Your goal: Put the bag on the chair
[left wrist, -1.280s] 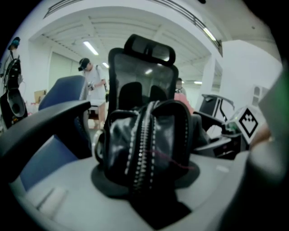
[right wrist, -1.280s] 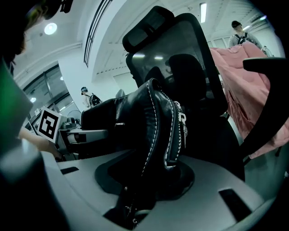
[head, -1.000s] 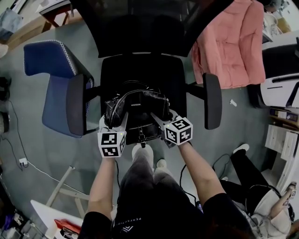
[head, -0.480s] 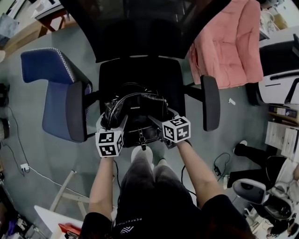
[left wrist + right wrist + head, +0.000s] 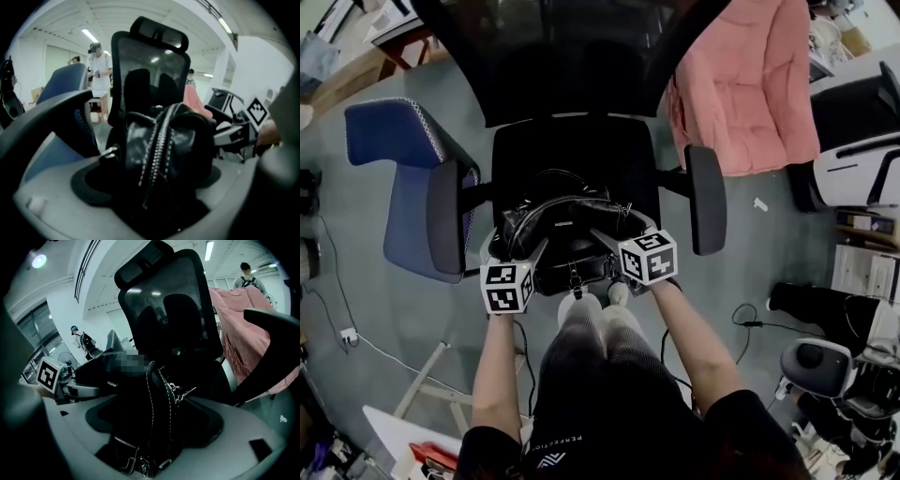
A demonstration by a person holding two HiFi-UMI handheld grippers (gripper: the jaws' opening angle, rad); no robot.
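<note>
A black leather bag [image 5: 567, 220] with looped handles sits on the front part of the black office chair's seat [image 5: 572, 145]. My left gripper [image 5: 523, 246] is at the bag's left end and my right gripper [image 5: 623, 230] at its right end. Both have just been opening, and each stands open with the bag between its spread jaws, the pads off the leather. In the left gripper view the bag's zipped end [image 5: 164, 140] fills the gap. In the right gripper view its stitched side and buckle [image 5: 150, 413] do the same.
The chair's armrests [image 5: 445, 220] [image 5: 705, 199] flank both grippers. A blue chair [image 5: 403, 178] stands to the left, and a pink jacket [image 5: 741, 84] hangs at the right. A person's legs [image 5: 806, 305] and a chair base [image 5: 816, 361] lie at the right; cables cross the floor.
Both grippers' jaws have spread apart and let go of the bag, which stays on the seat. The grippers have drawn back a little toward the person.
</note>
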